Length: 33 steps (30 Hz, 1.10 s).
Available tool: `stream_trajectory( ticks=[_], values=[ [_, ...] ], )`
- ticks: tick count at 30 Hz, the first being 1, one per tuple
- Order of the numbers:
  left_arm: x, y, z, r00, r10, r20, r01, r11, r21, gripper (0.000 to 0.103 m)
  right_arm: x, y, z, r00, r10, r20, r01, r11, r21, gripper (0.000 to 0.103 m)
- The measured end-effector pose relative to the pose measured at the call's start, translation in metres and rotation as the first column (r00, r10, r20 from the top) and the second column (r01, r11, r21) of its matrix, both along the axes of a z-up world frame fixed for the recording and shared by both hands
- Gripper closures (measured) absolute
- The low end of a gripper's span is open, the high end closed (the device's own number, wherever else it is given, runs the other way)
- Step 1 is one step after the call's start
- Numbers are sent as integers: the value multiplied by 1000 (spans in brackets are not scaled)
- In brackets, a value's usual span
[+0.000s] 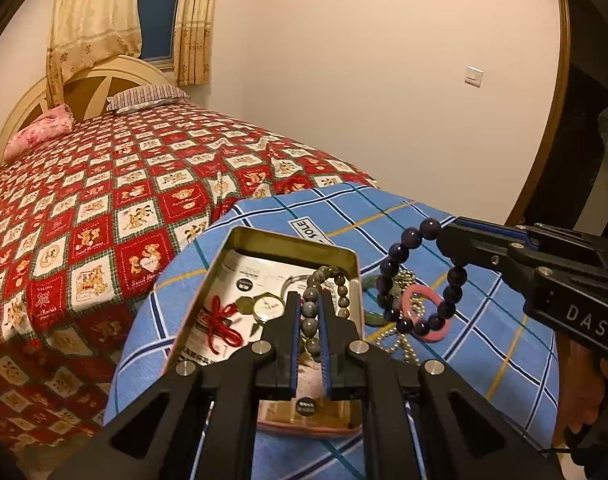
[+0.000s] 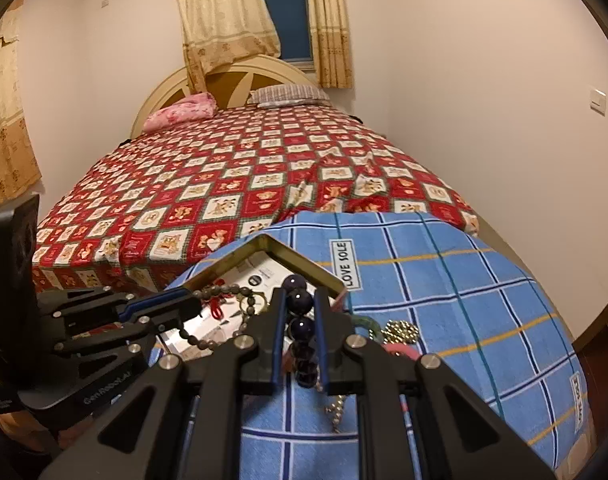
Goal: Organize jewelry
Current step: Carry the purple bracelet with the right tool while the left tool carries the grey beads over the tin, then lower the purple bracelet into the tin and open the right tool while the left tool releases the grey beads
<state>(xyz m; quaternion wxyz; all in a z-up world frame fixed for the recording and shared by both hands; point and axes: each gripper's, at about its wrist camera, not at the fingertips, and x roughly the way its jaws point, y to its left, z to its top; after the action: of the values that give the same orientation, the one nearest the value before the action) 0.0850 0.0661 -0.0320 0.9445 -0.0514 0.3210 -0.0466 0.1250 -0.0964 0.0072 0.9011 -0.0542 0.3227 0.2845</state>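
Note:
An open gold tin (image 1: 288, 240) lies on the blue checked cloth (image 1: 484, 344). My left gripper (image 1: 309, 300) is shut on a grey-green bead bracelet (image 1: 331, 274) and holds it over the tin, which holds a watch (image 1: 268, 306) and a red knot charm (image 1: 220, 320). My right gripper (image 1: 444, 236) is shut on a dark purple bead bracelet (image 1: 400, 256) hanging above the cloth. In the right wrist view the purple beads (image 2: 300, 300) sit between its fingers, and the tin (image 2: 304, 264) is just ahead.
A pink ring (image 1: 424, 312), a green bangle (image 1: 374, 318) and a gold ball chain (image 1: 404, 346) lie on the cloth right of the tin. A bed with a red patterned cover (image 1: 124, 200) stands behind. A wall (image 1: 384, 80) is at the right.

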Motion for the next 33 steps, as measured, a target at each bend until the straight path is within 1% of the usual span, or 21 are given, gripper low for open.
stream_trajectory(
  ticks=[8, 17, 33],
  values=[
    [11, 11, -2, 1000, 18, -7, -18, 1000, 8, 96, 7, 19, -3, 999, 41, 0, -41, 999, -9, 87],
    [24, 18, -11, 999, 29, -31, -28, 999, 18, 96, 16, 29, -8, 998, 63, -11, -63, 998, -15, 87],
    [47, 27, -22, 997, 42, -60, -40, 999, 36, 96, 33, 45, -25, 995, 88, -55, -88, 996, -9, 87]
  ],
)
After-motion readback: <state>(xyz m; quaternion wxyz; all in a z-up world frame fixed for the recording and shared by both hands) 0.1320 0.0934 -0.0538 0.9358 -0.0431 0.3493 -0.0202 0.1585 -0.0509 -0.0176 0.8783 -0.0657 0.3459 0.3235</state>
